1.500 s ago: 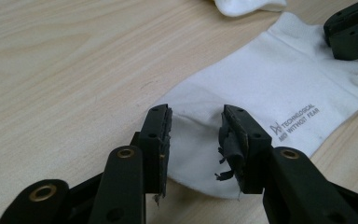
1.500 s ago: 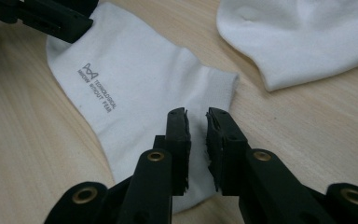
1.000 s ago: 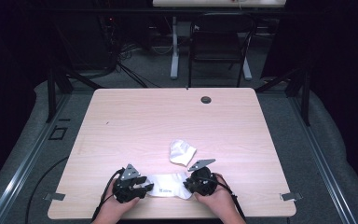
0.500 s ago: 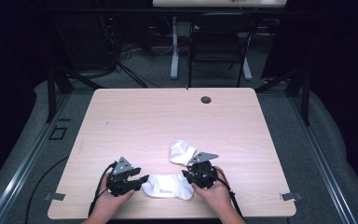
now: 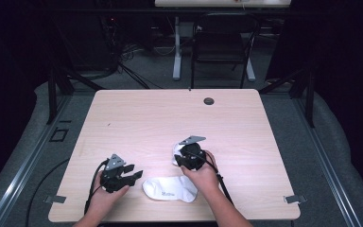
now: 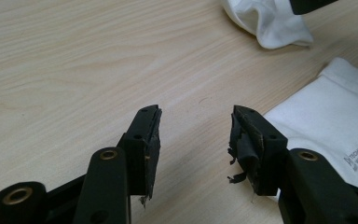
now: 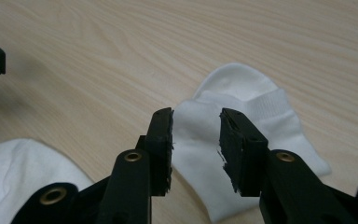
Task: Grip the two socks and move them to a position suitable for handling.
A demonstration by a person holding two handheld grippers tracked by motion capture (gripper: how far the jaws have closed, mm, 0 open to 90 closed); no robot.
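A flat white sock [image 5: 170, 189] [image 6: 326, 116] [image 7: 14, 177] with small print lies near the table's front edge, between the two hands. A second, crumpled white sock [image 5: 176, 152] [image 7: 251, 107] [image 6: 270, 23] lies just beyond it. My right gripper [image 5: 182, 160] [image 7: 196, 126] hovers over this second sock; its jaws have just been opening and nothing is pinched between them. To the left of the flat sock, my left gripper [image 5: 134, 174] [image 6: 196, 126] stands open over bare wood, holding nothing.
The light wooden table [image 5: 137, 118] has a dark round grommet [image 5: 209, 100] at its far edge. Metal brackets [image 5: 56, 199] sit at the front corners. A dark chair [image 5: 222, 47] and cables stand on the floor beyond the table.
Both grippers have left the flat sock, which now lies free. The left one drew back to the left. The right one opened and moved away over the crumpled sock.
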